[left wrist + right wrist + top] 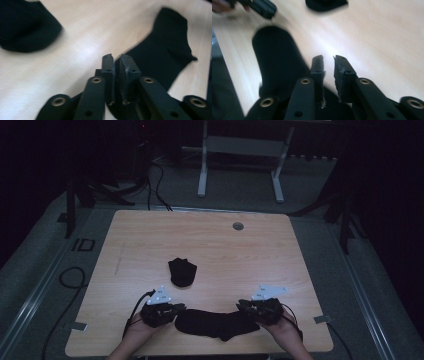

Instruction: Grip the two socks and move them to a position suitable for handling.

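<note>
Evidently the flat black fabric sock point(216, 323) lies stretched along the near edge of the pale wooden table point(210, 240) so that the left gripper point(176, 310) at its nine o'clock end and the right gripper point(244, 306) at its three o'clock end can work it from both ends, each with its jaws parted by a narrow slit and pinching nothing. It looks matte, limp and smooth, toe rounded and cuff notched, while a second, bunched black sock point(182, 272) sits apart at about eleven o'clock from it.
</note>
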`<action>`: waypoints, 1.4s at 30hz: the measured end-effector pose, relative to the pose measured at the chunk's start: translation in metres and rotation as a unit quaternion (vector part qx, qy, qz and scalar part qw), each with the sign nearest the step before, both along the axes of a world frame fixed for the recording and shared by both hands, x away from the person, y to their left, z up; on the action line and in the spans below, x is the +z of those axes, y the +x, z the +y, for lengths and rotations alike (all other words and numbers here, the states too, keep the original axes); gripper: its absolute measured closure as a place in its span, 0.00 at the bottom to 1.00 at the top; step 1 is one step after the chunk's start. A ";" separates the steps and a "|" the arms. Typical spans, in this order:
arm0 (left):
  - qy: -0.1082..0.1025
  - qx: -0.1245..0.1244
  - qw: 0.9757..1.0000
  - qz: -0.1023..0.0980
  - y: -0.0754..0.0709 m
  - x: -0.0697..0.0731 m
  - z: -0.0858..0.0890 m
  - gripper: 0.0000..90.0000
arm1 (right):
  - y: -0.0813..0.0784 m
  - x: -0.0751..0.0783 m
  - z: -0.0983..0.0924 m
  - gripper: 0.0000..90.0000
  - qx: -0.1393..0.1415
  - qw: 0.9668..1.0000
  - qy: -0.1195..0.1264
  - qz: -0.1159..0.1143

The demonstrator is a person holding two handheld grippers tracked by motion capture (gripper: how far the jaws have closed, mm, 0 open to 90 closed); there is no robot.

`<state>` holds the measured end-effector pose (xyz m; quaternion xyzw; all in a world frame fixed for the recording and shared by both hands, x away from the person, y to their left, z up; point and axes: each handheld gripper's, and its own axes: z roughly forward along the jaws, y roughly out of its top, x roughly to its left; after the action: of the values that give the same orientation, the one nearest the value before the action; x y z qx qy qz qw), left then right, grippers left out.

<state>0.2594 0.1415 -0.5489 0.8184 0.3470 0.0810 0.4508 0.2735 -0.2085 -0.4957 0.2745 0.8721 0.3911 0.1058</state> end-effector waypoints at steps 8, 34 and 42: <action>-0.016 0.057 0.998 -0.035 0.003 -0.004 0.017 0.78 | 0.052 0.026 0.069 0.76 0.067 0.997 -0.004 -0.045; -0.037 0.098 0.993 -0.054 0.003 -0.006 0.031 0.73 | 0.159 -0.048 0.209 0.60 0.089 0.986 -0.138 0.018; -0.037 0.094 0.994 -0.049 0.005 -0.007 0.029 0.73 | 0.151 -0.049 0.194 0.82 0.063 0.989 -0.132 0.011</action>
<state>0.2642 0.1710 -0.5555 0.7601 0.4023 0.1505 0.4875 0.4244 -0.0146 -0.5446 0.2072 0.9327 0.2752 0.1071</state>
